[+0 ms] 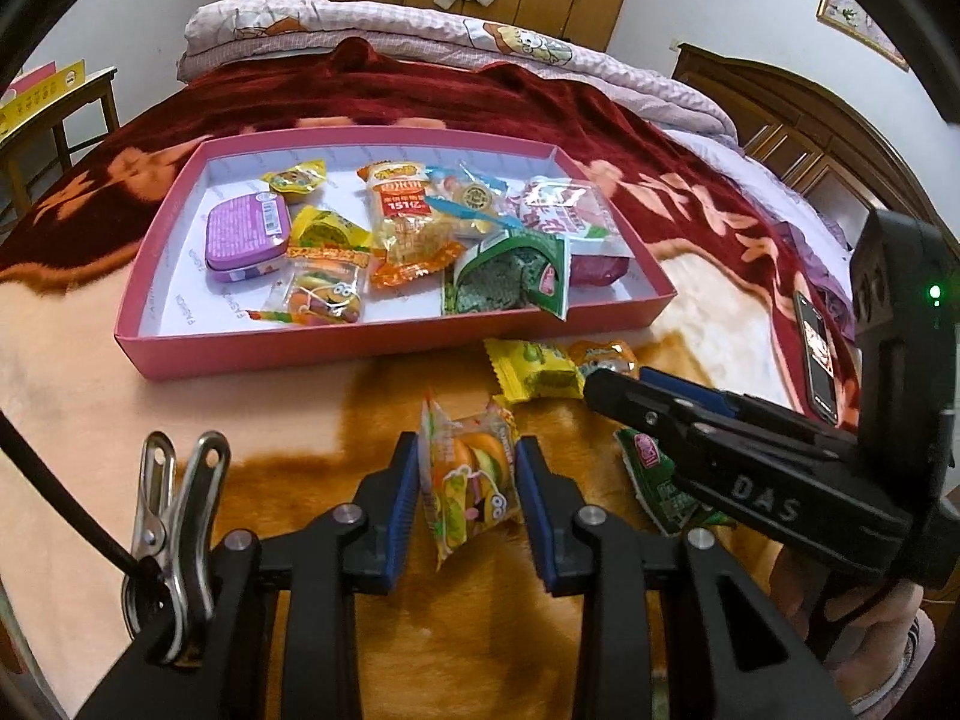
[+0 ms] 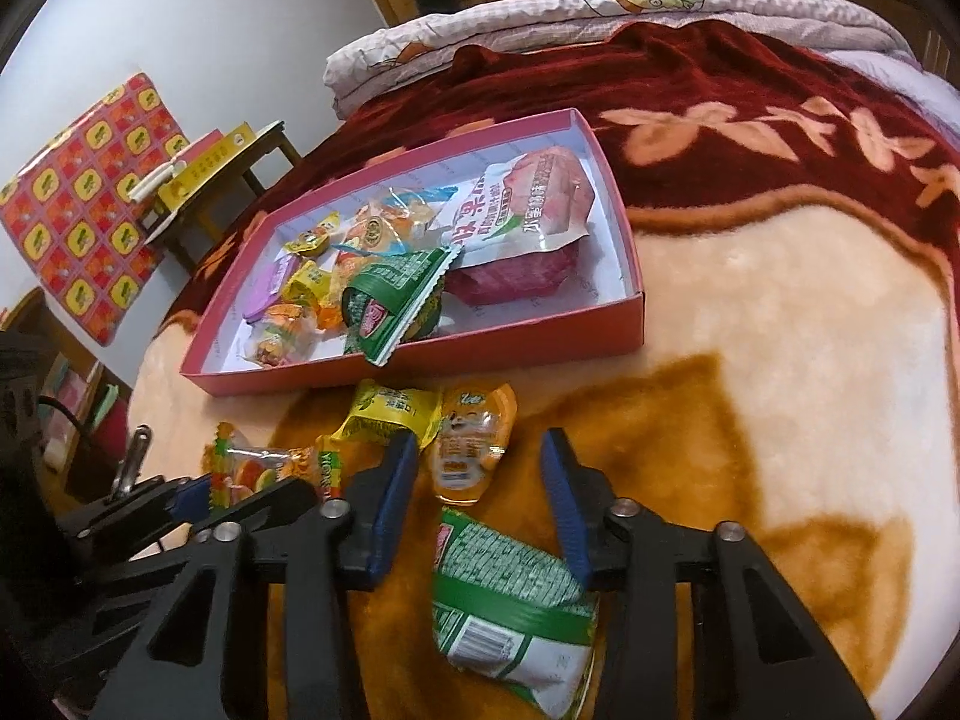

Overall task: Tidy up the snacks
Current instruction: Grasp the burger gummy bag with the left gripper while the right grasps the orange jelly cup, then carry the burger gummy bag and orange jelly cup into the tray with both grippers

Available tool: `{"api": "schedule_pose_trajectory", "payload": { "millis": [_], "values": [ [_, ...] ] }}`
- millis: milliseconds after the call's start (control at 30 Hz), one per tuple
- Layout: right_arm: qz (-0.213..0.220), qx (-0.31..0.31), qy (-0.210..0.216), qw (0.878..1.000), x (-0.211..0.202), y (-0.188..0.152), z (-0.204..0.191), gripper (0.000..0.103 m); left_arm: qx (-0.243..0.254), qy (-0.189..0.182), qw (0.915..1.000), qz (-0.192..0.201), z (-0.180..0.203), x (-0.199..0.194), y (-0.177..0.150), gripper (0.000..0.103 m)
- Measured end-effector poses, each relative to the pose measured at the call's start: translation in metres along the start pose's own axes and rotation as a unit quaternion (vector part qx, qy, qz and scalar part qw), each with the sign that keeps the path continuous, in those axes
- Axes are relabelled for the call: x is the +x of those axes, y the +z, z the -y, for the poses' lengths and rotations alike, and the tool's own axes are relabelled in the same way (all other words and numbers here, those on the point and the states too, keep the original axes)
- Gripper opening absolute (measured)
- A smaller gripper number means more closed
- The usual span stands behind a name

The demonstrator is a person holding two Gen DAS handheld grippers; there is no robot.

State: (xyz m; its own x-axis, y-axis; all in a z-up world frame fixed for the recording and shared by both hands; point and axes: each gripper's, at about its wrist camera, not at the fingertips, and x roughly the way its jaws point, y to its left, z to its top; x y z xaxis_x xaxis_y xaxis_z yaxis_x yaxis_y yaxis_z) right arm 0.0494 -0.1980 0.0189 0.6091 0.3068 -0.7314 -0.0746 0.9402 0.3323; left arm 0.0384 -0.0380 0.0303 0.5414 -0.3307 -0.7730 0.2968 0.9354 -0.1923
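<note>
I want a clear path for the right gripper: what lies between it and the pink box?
In the right wrist view, an orange snack packet and a yellow packet lie on the blanket between the right gripper and the pink box.
</note>
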Motion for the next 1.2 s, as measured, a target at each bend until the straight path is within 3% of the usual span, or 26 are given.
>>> {"api": "schedule_pose_trajectory", "payload": {
  "millis": [167,733,1200],
  "values": [
    [0.008,-0.012,-0.006,1.0,0.0,-0.001,-0.001,0.022,-0.002,0.002,1.0,0.003,-0.001,-0.003,0.0,0.032],
    [0.041,-0.012,0.006,0.999,-0.028,-0.001,0.001,0.022,-0.006,0.004,0.9996,0.026,-0.008,-0.023,0.003,0.032],
    [0.068,-0.017,0.012,0.997,-0.041,0.022,0.0,0.022,-0.02,0.018,0.9984,0.05,-0.022,-0.028,0.039,0.032]
  ]
}}
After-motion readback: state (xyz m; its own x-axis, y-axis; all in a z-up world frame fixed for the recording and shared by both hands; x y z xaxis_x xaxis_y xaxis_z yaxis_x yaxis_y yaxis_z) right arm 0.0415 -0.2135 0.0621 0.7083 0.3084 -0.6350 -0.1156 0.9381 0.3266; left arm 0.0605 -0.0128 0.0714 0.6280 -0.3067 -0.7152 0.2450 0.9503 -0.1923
